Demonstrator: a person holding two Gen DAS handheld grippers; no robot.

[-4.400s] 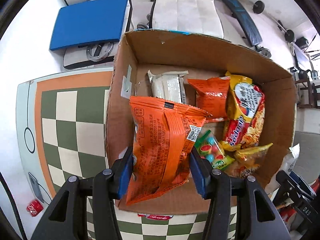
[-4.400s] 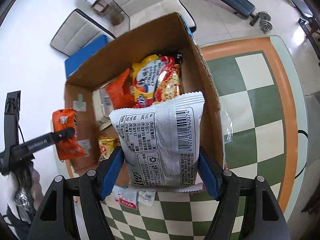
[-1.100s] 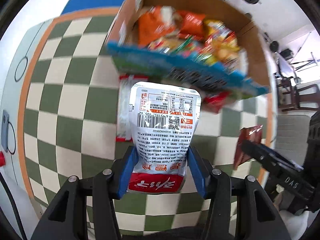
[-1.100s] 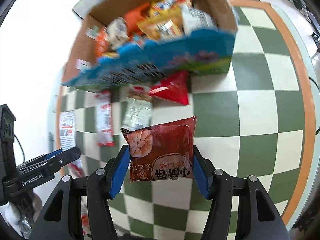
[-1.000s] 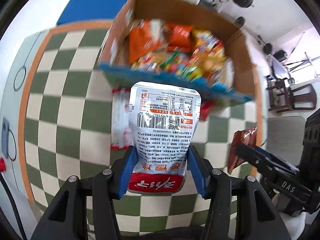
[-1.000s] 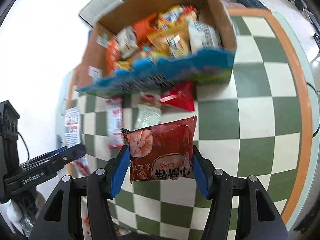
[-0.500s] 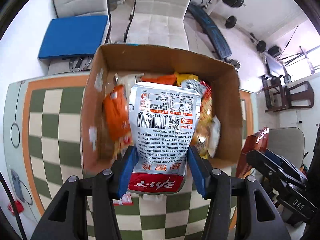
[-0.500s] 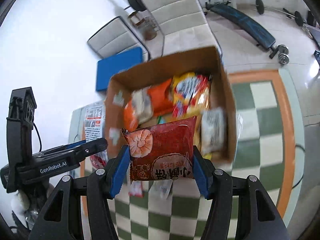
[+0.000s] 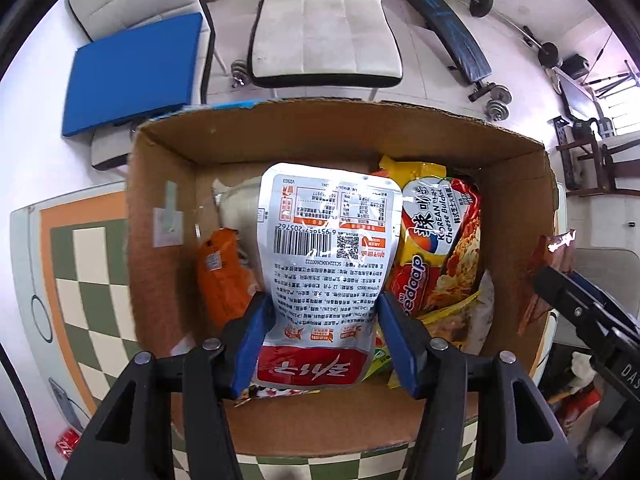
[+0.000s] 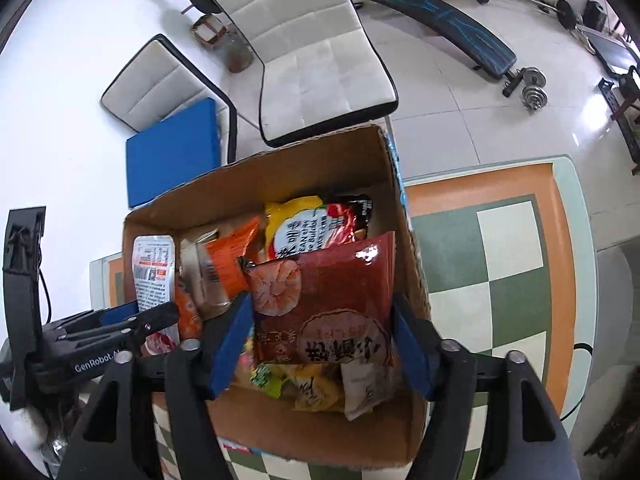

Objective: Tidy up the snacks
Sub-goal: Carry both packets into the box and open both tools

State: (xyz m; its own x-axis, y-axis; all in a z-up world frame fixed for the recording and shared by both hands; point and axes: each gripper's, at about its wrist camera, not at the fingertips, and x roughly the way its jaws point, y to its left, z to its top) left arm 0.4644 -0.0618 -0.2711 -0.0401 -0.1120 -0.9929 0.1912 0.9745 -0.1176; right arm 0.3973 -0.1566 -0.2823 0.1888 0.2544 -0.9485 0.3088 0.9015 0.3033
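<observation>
A cardboard box (image 9: 164, 292) (image 10: 316, 160) stands on the checkered table and holds several snack bags. My left gripper (image 9: 325, 344) is shut on a silver and red pouch (image 9: 326, 256) and holds it over the middle of the box. My right gripper (image 10: 320, 340) is shut on a dark red shrimp snack bag (image 10: 332, 304) and holds it over the box's right side. The left gripper with its pouch (image 10: 154, 268) shows in the right wrist view at the box's left side. The red bag (image 9: 548, 268) shows at the right edge of the left wrist view.
In the box lie a yellow and red noodle pack (image 9: 436, 248), an orange bag (image 9: 224, 280) and a pale bag (image 9: 236, 204). Two white chairs (image 9: 324, 24), a blue cushion (image 9: 132, 72) and a weight bench (image 10: 444, 8) stand beyond the table. A red can (image 9: 66, 442) sits at the near left.
Both grippers have risen from the table with their bags and moved forward over the open box. The box now fills the middle of both views.
</observation>
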